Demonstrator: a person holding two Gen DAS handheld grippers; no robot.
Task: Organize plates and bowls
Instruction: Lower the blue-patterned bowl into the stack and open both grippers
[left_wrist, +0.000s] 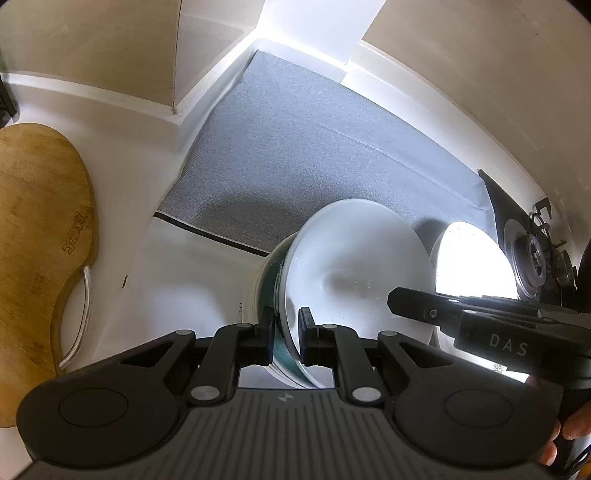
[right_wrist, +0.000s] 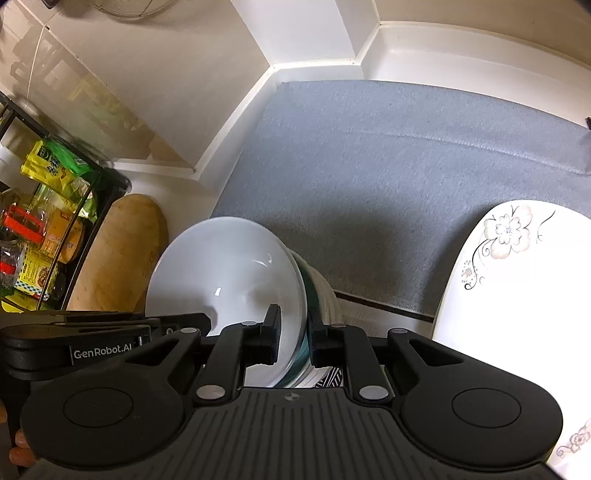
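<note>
Both tools clamp the rim of the glossy white ceramic bowl (left_wrist: 354, 266): left tool (left_wrist: 287, 332), right tool (right_wrist: 293, 328). It hangs just ahead, above the surface. Likely slippery, fragile; rim grip suits.

Grey mat (right_wrist: 406, 177) mostly bare toward back wall corner: open passage there. White bowl (right_wrist: 229, 280) blocks near centre. Flowered plate (right_wrist: 517, 295) crowds right edge, stove burner (left_wrist: 532, 258) beyond. Wooden board (left_wrist: 40, 229) and wire rack (right_wrist: 48, 229) close left side.

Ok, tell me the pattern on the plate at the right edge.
White plate with pale flowers and thin black curling stems, best seen in the right wrist view.
</note>
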